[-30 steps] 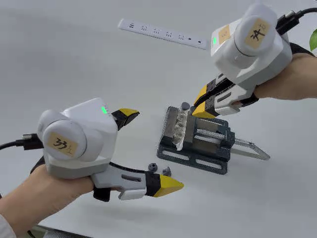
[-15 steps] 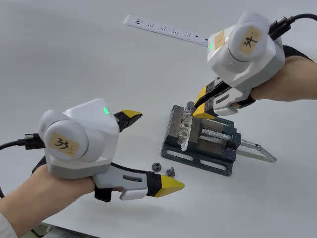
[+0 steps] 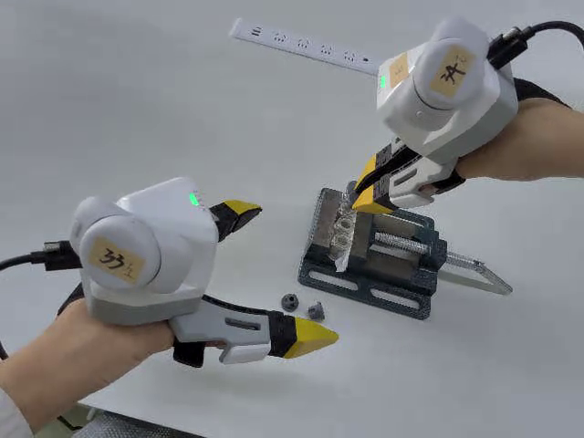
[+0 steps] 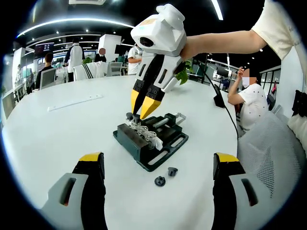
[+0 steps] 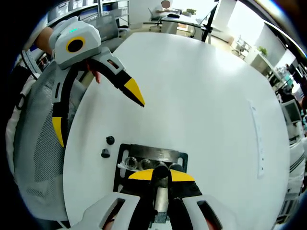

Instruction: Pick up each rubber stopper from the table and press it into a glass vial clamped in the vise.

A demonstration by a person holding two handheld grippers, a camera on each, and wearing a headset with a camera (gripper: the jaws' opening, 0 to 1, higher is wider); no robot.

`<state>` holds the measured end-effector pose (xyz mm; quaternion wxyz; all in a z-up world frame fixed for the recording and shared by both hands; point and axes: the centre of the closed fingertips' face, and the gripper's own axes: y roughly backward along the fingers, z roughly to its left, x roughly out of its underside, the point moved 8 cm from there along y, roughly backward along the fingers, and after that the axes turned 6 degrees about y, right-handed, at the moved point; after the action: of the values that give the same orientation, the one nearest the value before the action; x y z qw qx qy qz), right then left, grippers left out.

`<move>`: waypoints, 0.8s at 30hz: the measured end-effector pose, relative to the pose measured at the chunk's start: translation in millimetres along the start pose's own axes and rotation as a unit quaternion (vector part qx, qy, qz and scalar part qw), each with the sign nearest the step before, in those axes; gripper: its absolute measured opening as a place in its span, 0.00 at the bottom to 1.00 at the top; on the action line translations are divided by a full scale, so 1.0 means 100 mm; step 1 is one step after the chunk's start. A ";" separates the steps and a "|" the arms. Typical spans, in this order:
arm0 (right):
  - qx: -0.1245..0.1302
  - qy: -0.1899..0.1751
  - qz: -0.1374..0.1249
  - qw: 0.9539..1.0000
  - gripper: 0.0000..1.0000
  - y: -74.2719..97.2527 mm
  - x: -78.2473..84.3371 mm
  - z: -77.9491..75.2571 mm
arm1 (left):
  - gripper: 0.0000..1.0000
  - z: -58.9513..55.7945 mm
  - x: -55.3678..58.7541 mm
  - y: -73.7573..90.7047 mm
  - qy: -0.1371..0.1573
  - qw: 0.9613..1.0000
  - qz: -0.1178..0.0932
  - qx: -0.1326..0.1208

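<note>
White round tabletop (image 3: 137, 119) in an open office, with seated people (image 4: 247, 96) and chairs (image 4: 93, 71) far behind in the left gripper view. Near the middle, a dark bench vise (image 3: 374, 274), clamping a row of clear glass vials (image 3: 341, 235) upright between its jaws, screw handle pointing off to the right in the head view.

Right gripper (image 3: 359, 199) tilted down onto the far end of that row, tips clenched on a dark grey rubber stopper (image 5: 160, 169). Stopper squarely between the yellow tips in the right gripper view, directly over the line of vials (image 5: 130, 163). Depth of the stopper in a vial mouth: cannot tell.

On the table just beside the near end of the vise, one loose stopper (image 3: 290, 301) and a second stopper (image 3: 316, 311), close together but apart, neither touching the vise.

Left gripper (image 3: 276, 274) low at the near left, released and spread wide. Both table stoppers near its lower tip in the head view, and framed together with the vise (image 4: 144, 148) between its two tips in the left gripper view.

Long white power strip (image 3: 306, 43) flat toward the far side, well apart from the vise. Bare hand (image 3: 82, 356) wrapped around the left gripper body.
</note>
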<state>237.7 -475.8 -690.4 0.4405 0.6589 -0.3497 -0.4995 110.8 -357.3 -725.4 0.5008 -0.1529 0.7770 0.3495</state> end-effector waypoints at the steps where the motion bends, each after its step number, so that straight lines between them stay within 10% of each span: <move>1: 0.000 -0.003 -0.006 1.000 0.05 0.00 -0.01 -0.01 | 0.93 0.00 0.00 0.00 0.001 1.000 0.000 0.000; 24: -0.016 0.025 0.029 0.999 0.05 -0.02 -0.06 -0.02 | 0.89 0.03 0.04 0.01 0.006 1.000 -0.001 0.002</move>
<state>238.3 -469.3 -690.3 0.4739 0.6534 -0.3495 -0.4758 110.5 -353.8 -729.5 0.4968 -0.1544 0.7804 0.3469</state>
